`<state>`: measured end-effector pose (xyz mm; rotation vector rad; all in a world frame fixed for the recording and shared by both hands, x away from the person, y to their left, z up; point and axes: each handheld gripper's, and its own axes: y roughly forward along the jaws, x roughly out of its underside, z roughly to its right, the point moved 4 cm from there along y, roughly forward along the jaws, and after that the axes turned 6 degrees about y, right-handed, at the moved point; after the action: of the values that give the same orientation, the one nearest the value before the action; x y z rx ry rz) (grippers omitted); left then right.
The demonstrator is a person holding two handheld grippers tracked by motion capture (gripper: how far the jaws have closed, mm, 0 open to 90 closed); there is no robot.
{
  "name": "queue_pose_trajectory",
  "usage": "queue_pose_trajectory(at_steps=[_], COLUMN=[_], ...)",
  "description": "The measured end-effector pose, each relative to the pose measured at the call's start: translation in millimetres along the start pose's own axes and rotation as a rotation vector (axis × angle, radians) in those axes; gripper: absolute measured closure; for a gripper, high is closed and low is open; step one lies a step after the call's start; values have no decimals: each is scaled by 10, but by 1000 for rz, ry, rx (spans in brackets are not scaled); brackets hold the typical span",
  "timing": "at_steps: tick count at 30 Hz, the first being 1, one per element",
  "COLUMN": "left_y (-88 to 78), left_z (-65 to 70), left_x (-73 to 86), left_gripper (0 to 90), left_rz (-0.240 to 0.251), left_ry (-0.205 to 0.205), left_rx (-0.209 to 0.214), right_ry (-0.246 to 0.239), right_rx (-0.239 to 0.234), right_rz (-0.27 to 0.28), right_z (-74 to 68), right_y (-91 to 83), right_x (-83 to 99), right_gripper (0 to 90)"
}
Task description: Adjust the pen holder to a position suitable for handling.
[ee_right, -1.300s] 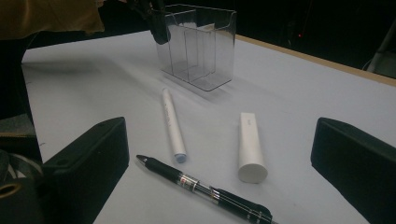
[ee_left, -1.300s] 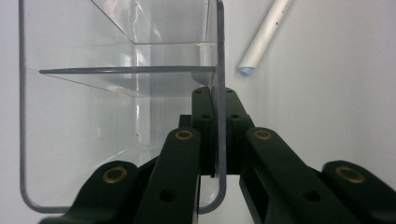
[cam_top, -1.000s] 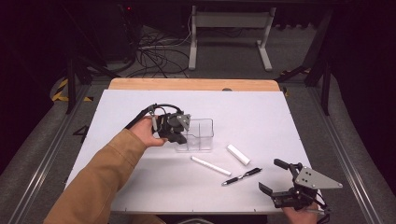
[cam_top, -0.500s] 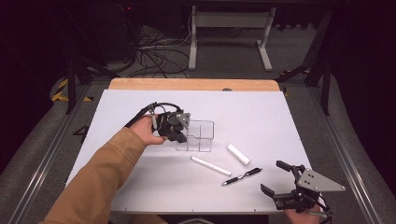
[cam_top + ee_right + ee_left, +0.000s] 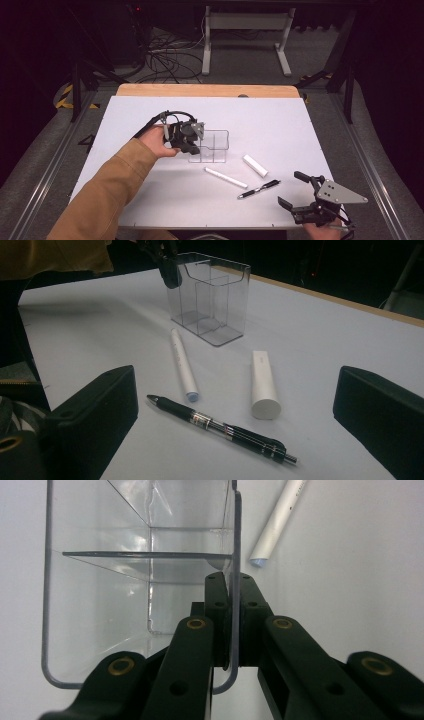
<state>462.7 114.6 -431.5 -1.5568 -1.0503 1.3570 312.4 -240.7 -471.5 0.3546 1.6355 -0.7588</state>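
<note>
The clear plastic organizer (image 5: 211, 146), rectangular with thin inner dividers, stands upright near the middle of the smooth white counter (image 5: 280, 120). The left tool (image 5: 192, 141) is clamped on its wall. A white marker (image 5: 226, 177), a short white cylinder (image 5: 255, 165) and a glossy black pen (image 5: 259, 189) lie apart between the organizer and the right tool (image 5: 294, 191), whose jaws stand wide at the counter's near edge.

On the white desk (image 5: 150, 210) we see our left claw (image 5: 192, 142) gripping the near-left wall of a clear divided organiser (image 5: 212, 147), which stands upright mid-desk. Just beyond it toward us lie a white pen (image 5: 226, 177), a short white tube (image 5: 255, 165) and a black pen (image 5: 259, 189). Our right claw (image 5: 292, 192) hovers spread wide at the desk's near right corner, apart from the black pen.
</note>
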Motion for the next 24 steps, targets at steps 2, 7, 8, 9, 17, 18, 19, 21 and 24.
queue_pose_trajectory(at_steps=[2, 7, 8, 9, 17, 18, 19, 21, 24], left_y=[-21, -119, -147, -194, -457, -480, -492, -524, -568], left_z=[-11, 13, 25, 49, 193, 210, 220, 239, 263], left_x=[5, 17, 14, 10, 67, 90, 104, 136, 164], left_gripper=[797, 641, 618, 601, 481, 459, 435, 420, 407], left_rz=[9, 50, 63, 83, 225, 233, 237, 245, 252], left_ry=[-13, -45, -51, -59, -114, -128, -135, -143, -157], left_rx=[-11, -17, -21, -30, -120, -133, -146, -163, -188], right_ry=[1, -2, -1, 1, -9, -9, -9, -9, -12], right_rx=[0, -2, -3, -3, -16, -18, -20, -23, -30], right_rz=[0, 2, 2, 1, -2, -1, -1, -1, -2], right_z=[1, -1, 1, 2, 19, 23, 28, 32, 28], right_y=[1, 2, 4, 7, 84, 93, 107, 128, 156], right_x=[0, -2, -3, -3, -41, -45, -51, -59, -72], right_gripper=[46, 47, 46, 46, 43, 43, 42, 41, 41])
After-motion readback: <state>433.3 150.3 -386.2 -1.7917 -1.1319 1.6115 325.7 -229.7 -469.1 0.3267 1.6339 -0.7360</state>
